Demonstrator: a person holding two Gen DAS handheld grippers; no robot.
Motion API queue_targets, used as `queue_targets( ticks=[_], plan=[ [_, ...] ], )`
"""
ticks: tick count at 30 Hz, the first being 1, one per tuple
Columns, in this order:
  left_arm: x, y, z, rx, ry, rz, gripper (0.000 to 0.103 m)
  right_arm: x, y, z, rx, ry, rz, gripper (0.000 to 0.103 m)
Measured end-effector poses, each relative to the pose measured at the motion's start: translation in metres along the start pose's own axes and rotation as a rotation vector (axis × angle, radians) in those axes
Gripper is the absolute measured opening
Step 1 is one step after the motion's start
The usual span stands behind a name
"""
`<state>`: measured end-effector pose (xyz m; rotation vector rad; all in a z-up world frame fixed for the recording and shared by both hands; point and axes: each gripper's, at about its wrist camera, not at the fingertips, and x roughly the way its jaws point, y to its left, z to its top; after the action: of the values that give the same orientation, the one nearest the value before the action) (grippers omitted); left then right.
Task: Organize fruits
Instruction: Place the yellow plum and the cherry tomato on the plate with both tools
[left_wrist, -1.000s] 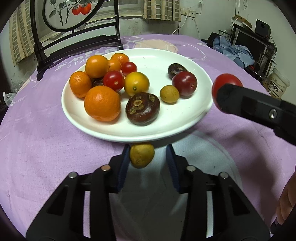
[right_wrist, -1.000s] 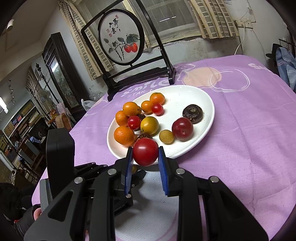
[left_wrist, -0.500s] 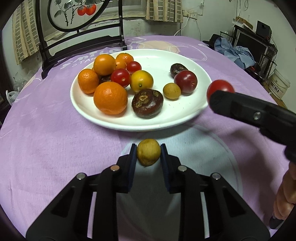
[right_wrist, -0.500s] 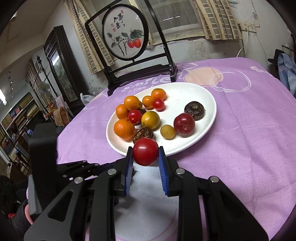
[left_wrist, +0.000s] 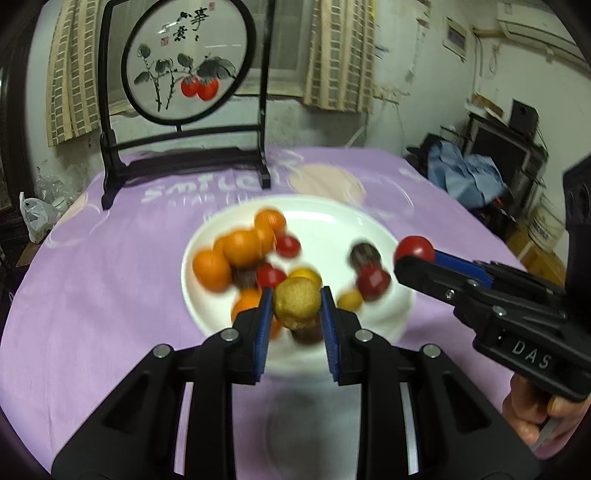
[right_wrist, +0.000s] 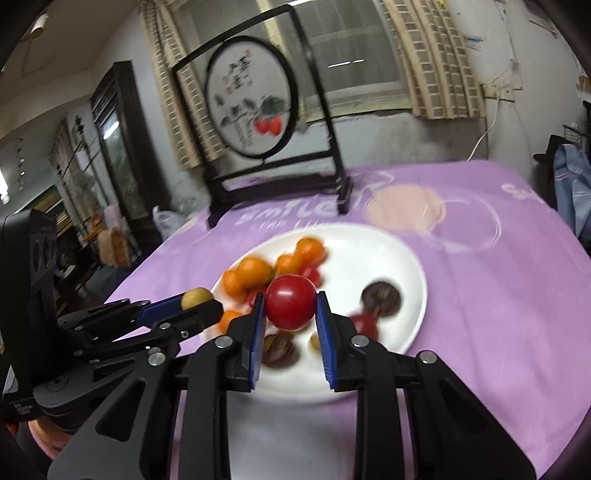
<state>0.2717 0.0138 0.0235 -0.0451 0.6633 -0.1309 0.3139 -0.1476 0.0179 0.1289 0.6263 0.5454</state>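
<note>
Pinching a dull yellow-brown, rough-skinned fruit (left_wrist: 296, 302), the left gripper (left_wrist: 296, 308) holds it above the near rim of the white plate (left_wrist: 332, 229); the right gripper (right_wrist: 290, 310) clamps a glossy red tomato (right_wrist: 290, 307); oranges (left_wrist: 242, 248), tomatoes and dark fruit fill the plate

1. "DAS" in pale capitals stands on the black body of the right claw (left_wrist: 413, 254), at the lower right of the left wrist frame.
2. "smile" in large white letters, blurred, is printed on the purple cloth (left_wrist: 110, 295) over the surface, just below the foot of the round painted screen (left_wrist: 188, 62); a smaller white line beneath it is too smeared to read.
3. Black brush characters and small red seals sit at the top of that screen's panel; their strokes show, but I cannot read them.
4. At the right edge of the right wrist frame, white letters starting "S" on the cloth (right_wrist: 517, 295) are cut off.
</note>
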Motion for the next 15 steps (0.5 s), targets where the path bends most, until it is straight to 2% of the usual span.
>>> queue_targets(
  ticks=[8, 15],
  plan=[
    [0.065, 0.003, 0.038, -0.016, 0.029, 0.067, 0.026, 0.058, -0.029, 0.021, 0.025, 0.07, -0.06, 0.027],
    [0.099, 0.001, 0.045, -0.005, 0.066, 0.093, 0.026, 0.088, -0.037, 0.021, -0.006, 0.146, -0.072, 0.027]
  ],
)
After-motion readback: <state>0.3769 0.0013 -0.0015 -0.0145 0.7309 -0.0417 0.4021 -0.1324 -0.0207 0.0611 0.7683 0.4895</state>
